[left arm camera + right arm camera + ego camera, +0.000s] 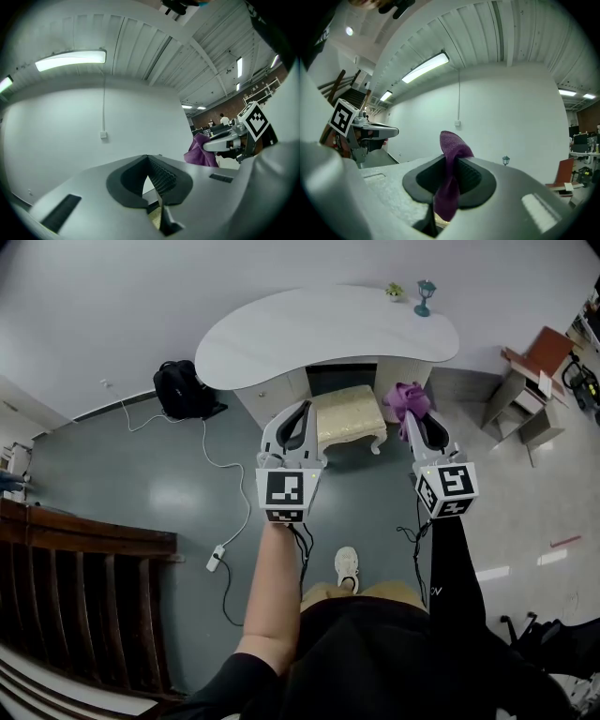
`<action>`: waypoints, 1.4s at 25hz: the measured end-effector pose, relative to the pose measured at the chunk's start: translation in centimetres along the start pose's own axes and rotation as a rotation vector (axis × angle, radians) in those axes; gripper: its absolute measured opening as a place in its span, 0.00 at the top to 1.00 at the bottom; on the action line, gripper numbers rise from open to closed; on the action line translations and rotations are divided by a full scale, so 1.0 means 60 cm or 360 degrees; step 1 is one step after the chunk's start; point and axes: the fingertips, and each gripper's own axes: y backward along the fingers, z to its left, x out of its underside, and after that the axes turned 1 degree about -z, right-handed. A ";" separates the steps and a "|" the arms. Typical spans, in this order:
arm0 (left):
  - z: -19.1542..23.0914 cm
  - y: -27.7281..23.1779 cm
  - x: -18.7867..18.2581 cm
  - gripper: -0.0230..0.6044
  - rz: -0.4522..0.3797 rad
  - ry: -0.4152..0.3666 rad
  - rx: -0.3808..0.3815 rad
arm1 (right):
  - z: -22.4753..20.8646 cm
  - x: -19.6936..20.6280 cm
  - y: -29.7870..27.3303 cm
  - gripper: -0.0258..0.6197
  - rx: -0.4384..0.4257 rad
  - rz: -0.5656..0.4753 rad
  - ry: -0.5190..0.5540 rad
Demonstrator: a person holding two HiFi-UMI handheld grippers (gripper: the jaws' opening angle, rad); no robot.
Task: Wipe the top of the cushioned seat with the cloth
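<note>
Head view: right gripper (411,416) clamps the purple cloth (405,396) beside the cushioned seat (349,416); left gripper (302,411) jaws pressed together, empty, by the seat's left edge.

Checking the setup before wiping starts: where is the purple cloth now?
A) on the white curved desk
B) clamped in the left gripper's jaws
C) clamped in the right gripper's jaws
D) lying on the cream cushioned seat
C: the right gripper view shows the purple cloth pinched between the jaws of the right gripper, and in the head view nothing lies on top of the cream cushioned seat.
</note>
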 end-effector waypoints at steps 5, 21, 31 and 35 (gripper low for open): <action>0.028 -0.043 0.013 0.96 -0.0016 0.0022 0.0037 | 0.002 0.012 -0.054 0.88 -0.0020 0.0022 0.0011; 0.087 -0.171 0.090 0.96 0.0043 0.0105 0.0040 | -0.008 0.086 -0.225 0.88 -0.0299 0.0046 0.0012; 0.126 -0.314 0.227 0.96 0.0261 0.0068 -0.0014 | -0.062 0.241 -0.398 0.88 -0.0406 0.0370 -0.0234; 0.146 -0.357 0.289 0.96 0.0341 0.0133 -0.0039 | -0.060 0.319 -0.455 0.88 -0.0513 0.0511 -0.0335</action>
